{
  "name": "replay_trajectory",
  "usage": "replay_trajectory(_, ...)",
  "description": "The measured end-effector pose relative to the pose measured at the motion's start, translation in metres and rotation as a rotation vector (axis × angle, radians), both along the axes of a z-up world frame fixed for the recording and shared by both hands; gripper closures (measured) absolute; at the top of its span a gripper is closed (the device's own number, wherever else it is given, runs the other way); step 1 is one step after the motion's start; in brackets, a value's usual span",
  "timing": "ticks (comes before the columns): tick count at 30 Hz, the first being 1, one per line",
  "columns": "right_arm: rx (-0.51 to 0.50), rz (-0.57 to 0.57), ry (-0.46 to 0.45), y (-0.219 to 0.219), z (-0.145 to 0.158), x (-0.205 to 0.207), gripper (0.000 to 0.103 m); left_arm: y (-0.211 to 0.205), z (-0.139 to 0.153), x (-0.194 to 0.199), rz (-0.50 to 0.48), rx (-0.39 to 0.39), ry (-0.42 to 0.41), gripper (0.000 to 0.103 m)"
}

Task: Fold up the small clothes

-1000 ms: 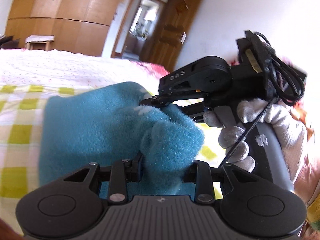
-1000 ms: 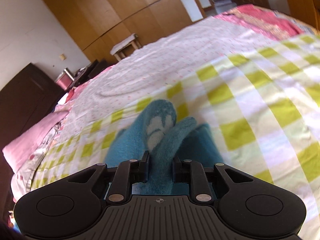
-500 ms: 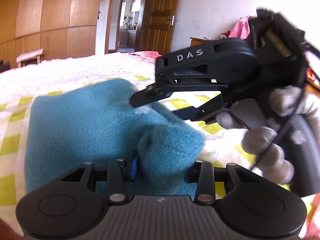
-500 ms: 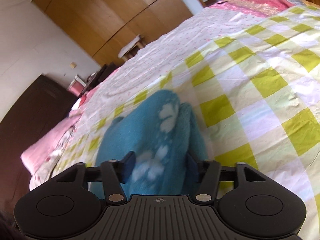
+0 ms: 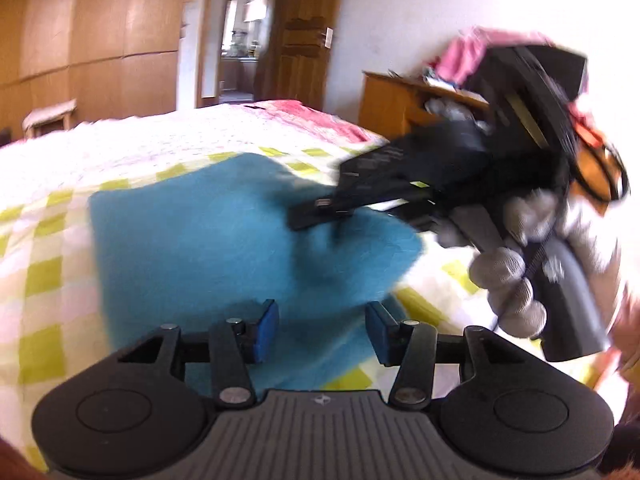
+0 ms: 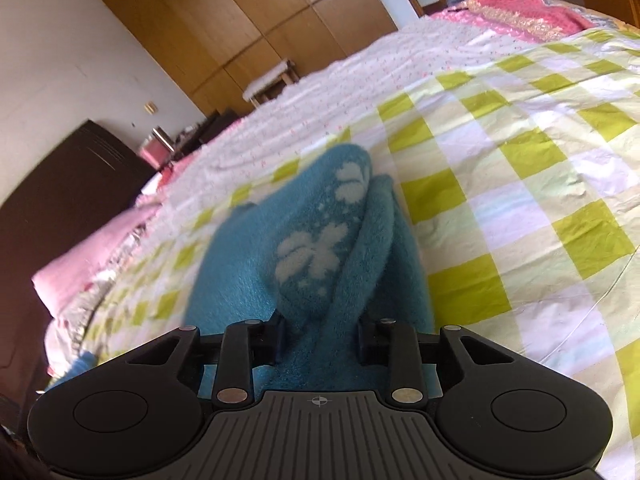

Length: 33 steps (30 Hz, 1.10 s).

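A teal fleece garment [image 5: 192, 240] lies spread on the yellow-green checked bed sheet [image 5: 40, 280]. My left gripper [image 5: 320, 332] hovers over its near edge with jaws opening; the blue pads [image 5: 266, 330] stand apart and press on nothing. A grey-gloved hand [image 5: 508, 280] holds my right gripper [image 5: 316, 216], blurred, over the garment's right side. In the right wrist view a raised fold of the garment [image 6: 312, 256], with pale flower marks, fills the gap of my right gripper [image 6: 320, 336]. Its jaws are closing on that fold.
A wooden wardrobe [image 5: 100, 32] and an open doorway [image 5: 244, 36] stand behind the bed. To the right is a wooden cabinet [image 5: 392, 100] with pink clothes on top. A dark cabinet [image 6: 60, 200] and pink bedding [image 6: 80, 256] lie at the bed's left side.
My left gripper let go of the bunched cloth and drew back; the garment now lies flatter. My right gripper opened wide, shifted along the garment, then narrowed around a fold.
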State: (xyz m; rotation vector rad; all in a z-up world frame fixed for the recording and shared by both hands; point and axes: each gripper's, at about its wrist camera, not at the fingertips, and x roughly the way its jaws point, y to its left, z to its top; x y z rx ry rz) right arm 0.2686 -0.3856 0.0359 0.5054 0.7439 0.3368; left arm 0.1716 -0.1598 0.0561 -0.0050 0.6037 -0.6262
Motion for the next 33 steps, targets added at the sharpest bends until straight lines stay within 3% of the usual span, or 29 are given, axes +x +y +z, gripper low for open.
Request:
replay_trajectory(4, 0.137, -0.038, -0.033, -0.014, -0.007, -0.004, 0.074, 0.022, 0.014, 0.009, 0.108, -0.097, -0.017, 0.048)
replay_trajectory(8, 0.141, -0.096, 0.017, -0.02, -0.04, -0.002, 0.076, 0.018, 0.005, 0.036, 0.193, -0.051, 0.014, 0.049)
replay_trajectory(11, 0.176, -0.109, 0.019, -0.031, -0.04, -0.006, 0.076, 0.014, -0.002, 0.043, 0.195, -0.053, 0.033, 0.049)
replay_trajectory(13, 0.137, -0.112, -0.004, -0.029, -0.034, -0.01, 0.076, 0.008, -0.003, 0.043, 0.195, -0.021, 0.021, 0.048)
replay_trajectory(18, 0.182, -0.126, 0.02, -0.036, -0.051, -0.008, 0.076, -0.012, -0.012, 0.044, 0.17, 0.126, 0.006, 0.041)
replay_trajectory(20, 0.159, -0.127, 0.016, -0.033, -0.049, -0.009, 0.075, -0.021, -0.015, 0.042, 0.159, 0.177, -0.011, 0.037)
replay_trajectory(22, 0.13, -0.13, 0.007, -0.028, -0.044, -0.01, 0.067, -0.027, -0.016, 0.04, 0.154, 0.207, -0.022, 0.034)
replay_trajectory(28, 0.017, -0.141, -0.042, -0.02, -0.018, -0.019, 0.054, -0.019, -0.013, 0.043, 0.162, 0.157, 0.007, 0.034)
replay_trajectory(33, -0.157, -0.189, -0.141, 0.003, 0.005, -0.024, 0.054, -0.018, -0.013, 0.045, 0.159, 0.148, 0.015, 0.034)
